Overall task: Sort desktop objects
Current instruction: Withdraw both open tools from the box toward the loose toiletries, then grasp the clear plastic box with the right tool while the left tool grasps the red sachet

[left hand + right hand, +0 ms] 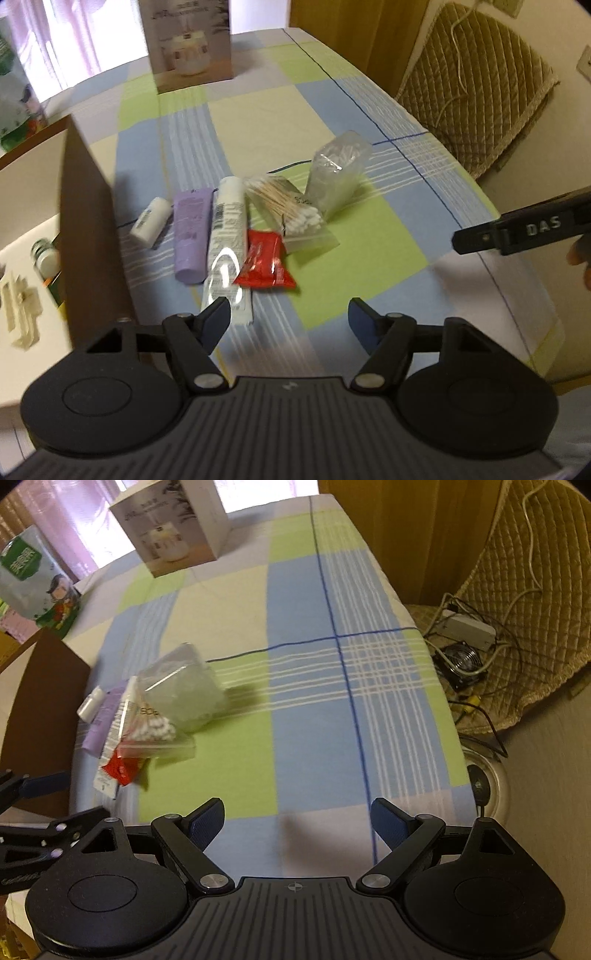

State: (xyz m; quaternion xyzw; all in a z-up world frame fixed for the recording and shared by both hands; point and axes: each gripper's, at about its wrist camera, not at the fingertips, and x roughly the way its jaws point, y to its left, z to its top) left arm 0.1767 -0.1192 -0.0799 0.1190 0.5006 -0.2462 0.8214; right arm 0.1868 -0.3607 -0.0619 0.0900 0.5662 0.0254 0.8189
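Observation:
On the checked tablecloth lie a small white bottle (150, 222), a purple tube (192, 232), a long white tube (228, 243), a red packet (266, 265), a bag of cotton swabs (291, 212) and a clear plastic bag (338, 175). My left gripper (288, 319) hovers open just short of the white tube and red packet, holding nothing. My right gripper (297, 818) is open and empty over bare cloth, right of the same pile, where the red packet (120, 768) and clear bag (184, 690) show. The right gripper's finger (517, 229) enters the left wrist view from the right.
A brown-walled box (85, 229) stands left of the pile, with a small jar (44, 254) and white parts inside. A printed carton (188, 40) stands at the table's far end. A padded chair (476, 85) and cables (465, 638) lie beyond the right edge.

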